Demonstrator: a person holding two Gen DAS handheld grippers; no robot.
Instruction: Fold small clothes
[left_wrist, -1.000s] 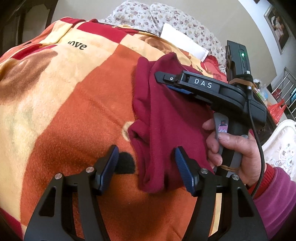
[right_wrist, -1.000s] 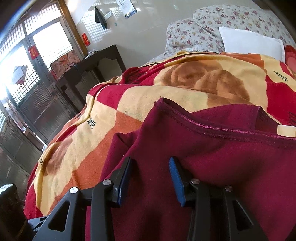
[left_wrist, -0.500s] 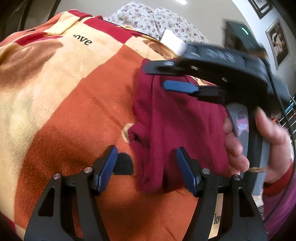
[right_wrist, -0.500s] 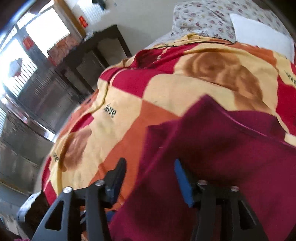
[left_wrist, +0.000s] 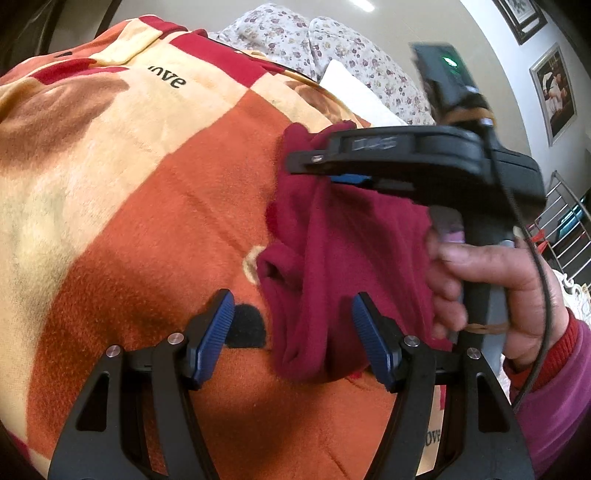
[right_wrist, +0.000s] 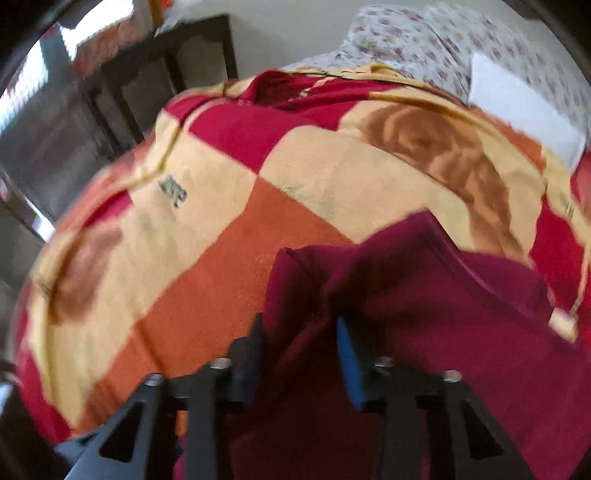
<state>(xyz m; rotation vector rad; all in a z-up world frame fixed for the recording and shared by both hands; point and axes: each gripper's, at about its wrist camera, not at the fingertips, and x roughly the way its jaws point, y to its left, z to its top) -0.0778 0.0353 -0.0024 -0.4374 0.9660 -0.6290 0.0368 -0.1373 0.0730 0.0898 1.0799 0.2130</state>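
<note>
A maroon garment (left_wrist: 351, 240) lies bunched lengthwise on an orange, cream and red blanket (left_wrist: 147, 221). My left gripper (left_wrist: 293, 332) stands open over the garment's near end, cloth lying loose between its blue pads (left_wrist: 218, 332). A hand (left_wrist: 480, 288) holds my right gripper (left_wrist: 332, 173) at the garment's far end. In the blurred right wrist view, the jaws of the right gripper (right_wrist: 299, 343) are closing, and a ridge of the garment (right_wrist: 443, 314) fills the gap between them and is drawn up into it.
The blanket (right_wrist: 221, 240) covers a bed. A white pillow (left_wrist: 351, 88) and floral pillows (left_wrist: 314, 40) lie at its head. A dark cabinet (right_wrist: 147, 85) stands beyond the bed's far side. Framed pictures (left_wrist: 554, 88) and a metal rack (left_wrist: 569, 229) are at the right.
The right gripper shifted toward the garment's left edge, tipped further down, widened, then narrowed on a ridge of cloth. The left gripper stayed over the garment's near end.
</note>
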